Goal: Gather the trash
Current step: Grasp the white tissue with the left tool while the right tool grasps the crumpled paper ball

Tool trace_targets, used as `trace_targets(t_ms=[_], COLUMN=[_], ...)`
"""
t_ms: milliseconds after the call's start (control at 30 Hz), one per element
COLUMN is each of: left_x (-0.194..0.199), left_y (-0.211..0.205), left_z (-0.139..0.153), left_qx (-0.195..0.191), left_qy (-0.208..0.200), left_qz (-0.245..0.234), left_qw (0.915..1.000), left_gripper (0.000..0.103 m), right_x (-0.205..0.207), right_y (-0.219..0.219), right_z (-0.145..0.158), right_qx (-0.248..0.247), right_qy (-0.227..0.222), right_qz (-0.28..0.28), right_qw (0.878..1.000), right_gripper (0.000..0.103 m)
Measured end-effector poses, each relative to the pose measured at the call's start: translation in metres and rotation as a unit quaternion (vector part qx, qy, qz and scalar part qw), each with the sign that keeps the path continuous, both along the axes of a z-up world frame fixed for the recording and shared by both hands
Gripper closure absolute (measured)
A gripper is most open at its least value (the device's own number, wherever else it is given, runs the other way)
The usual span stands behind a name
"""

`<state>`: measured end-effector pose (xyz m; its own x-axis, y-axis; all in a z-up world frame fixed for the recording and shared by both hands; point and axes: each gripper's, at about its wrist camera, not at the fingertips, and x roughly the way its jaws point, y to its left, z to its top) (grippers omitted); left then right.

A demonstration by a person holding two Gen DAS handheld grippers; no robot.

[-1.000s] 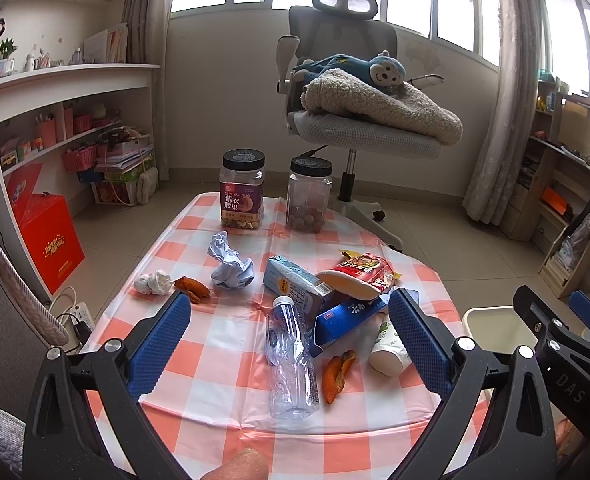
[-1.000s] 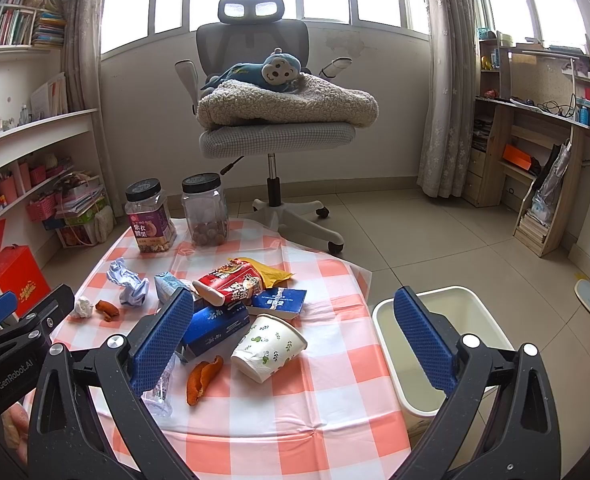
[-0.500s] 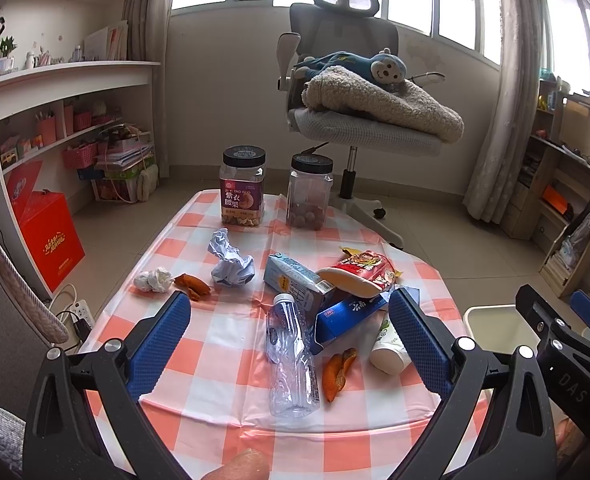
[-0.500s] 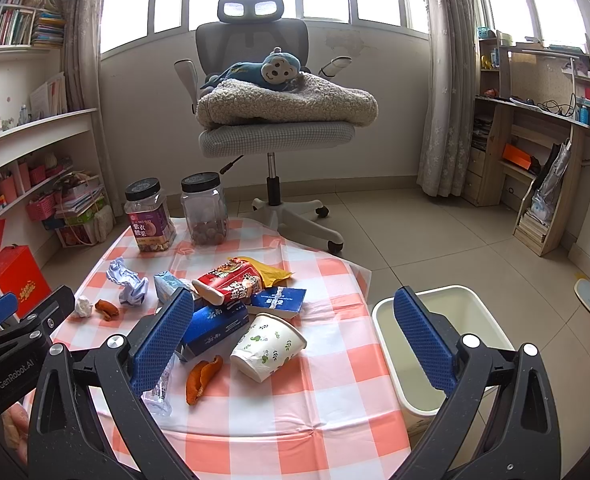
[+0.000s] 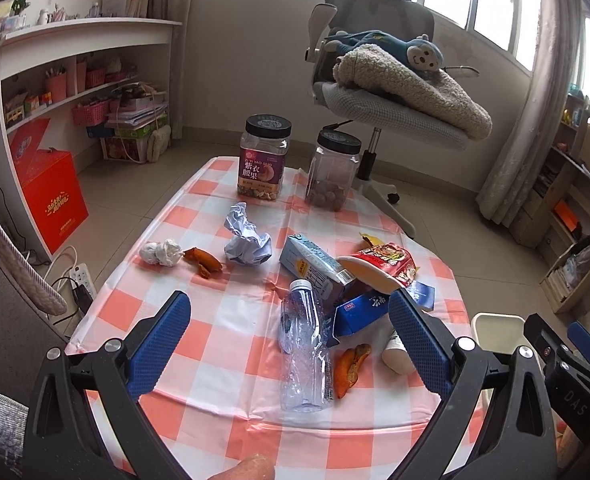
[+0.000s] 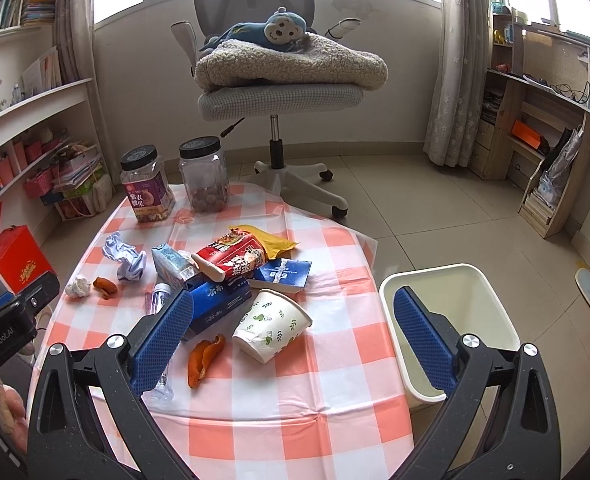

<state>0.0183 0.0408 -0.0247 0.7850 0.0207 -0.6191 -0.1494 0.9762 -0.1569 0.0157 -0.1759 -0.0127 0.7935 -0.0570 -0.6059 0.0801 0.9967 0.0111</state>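
1. Compared with a second ago, both wrist views are showing the table from slightly closer and tilted a little further down; nothing on the table has shifted, so I judge the collecting has not begun.
2. The left gripper (image 5: 289,336) is hovering above the near edge of the table (image 5: 183,336), jaws spread wide and holding nothing, framing a crushed clear plastic bottle (image 5: 305,354) lying on its side.
3. The right gripper (image 6: 293,332) is likewise hanging released and empty, with a leaf-printed paper cup (image 6: 273,330) tipped over between its fingers.
4. The trash is lying in a heap at the table's middle: a light blue carton (image 5: 311,262), a red snack bag (image 6: 235,258), two dark blue boxes (image 6: 221,302), and orange peel (image 6: 203,360) touching nothing else.
5. Further left, a crumpled paper ball (image 5: 247,238), a white tissue wad (image 5: 161,252) and another peel (image 5: 205,262) are lying apart from the heap.
6. A white bin (image 6: 451,320) is standing on the floor just beside the table's right edge, appearing empty.
7. Two black-lidded jars are standing at the far edge; the purple-labelled jar (image 5: 263,162) is reading "ZI YI YAO GUO" above Chinese characters. The other jar (image 5: 335,174) is bearing no label.
8. "GenRobot.AI" is printed on the left gripper's body in the right view; "DAS" is showing on the right gripper's body in the left view.
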Motion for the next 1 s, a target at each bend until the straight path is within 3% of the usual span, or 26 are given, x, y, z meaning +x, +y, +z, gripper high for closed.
trace_targets(t_ms=[100,233,367,500,600,800,1000], left_x=[0.024,0.059,0.108,0.137,0.151,0.168,0.194], left_y=[0.022,0.065,0.101,0.14,0.169,0.199,0.207], left_z=[0.015,0.027,0.011,-0.043,-0.087,-0.126,-0.138], left_qx=[-0.006,-0.052,-0.098,-0.116,-0.13,-0.201,-0.201], left_qy=[0.012,0.021,0.084,0.181,0.25,0.256,0.236], left_qz=[0.017,0.041,0.024,0.091,0.159,0.237,0.272], left_qw=[0.9998,0.9976,0.9914,0.9723,0.9462,0.9152,0.911], left_gripper=[0.007,0.007,0.007,0.007,0.007,0.009,0.012], right_x=[0.014,0.037,0.056,0.077,0.087,0.103,0.112], right_y=[0.004,0.01,0.005,-0.011,-0.02,-0.024,-0.015], right_z=[0.007,0.013,0.004,-0.028,-0.037,-0.04,-0.047], right_qx=[-0.003,-0.002,0.012,0.032,0.052,0.051,0.029], right_qy=[0.021,0.038,0.052,0.107,0.126,0.127,0.132], right_qz=[0.014,0.034,0.035,0.019,0.016,0.004,0.015], right_qw=[1.0,0.999,0.998,0.994,0.991,0.991,0.991], right_gripper=[0.007,0.007,0.007,0.007,0.007,0.007,0.007])
